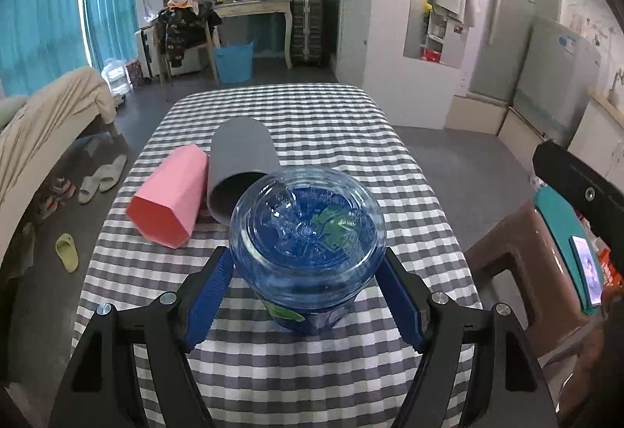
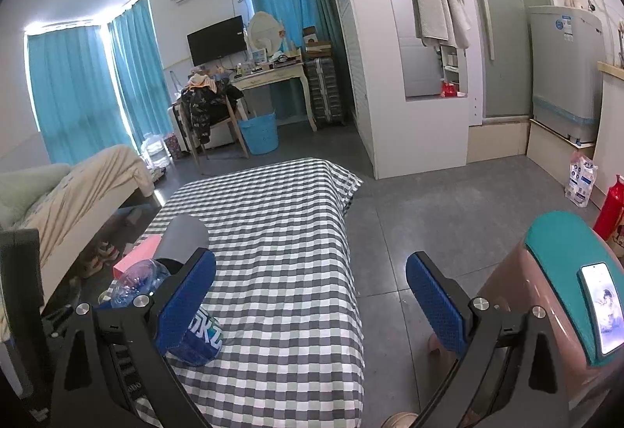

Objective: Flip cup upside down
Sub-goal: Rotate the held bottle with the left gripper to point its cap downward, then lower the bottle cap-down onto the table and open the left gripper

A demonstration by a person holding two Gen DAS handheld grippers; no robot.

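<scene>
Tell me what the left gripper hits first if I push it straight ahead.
The left gripper already has the clear blue plastic cup between its fingers, so it meets that first. Beyond lie the grey cylindrical cup and pink hexagonal cup, both on their sides; depth unclear.

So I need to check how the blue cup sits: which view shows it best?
The left wrist view: the blue cup stands centred between the left gripper fingers, base up. The right wrist view shows only part of it, behind a right gripper finger.
</scene>
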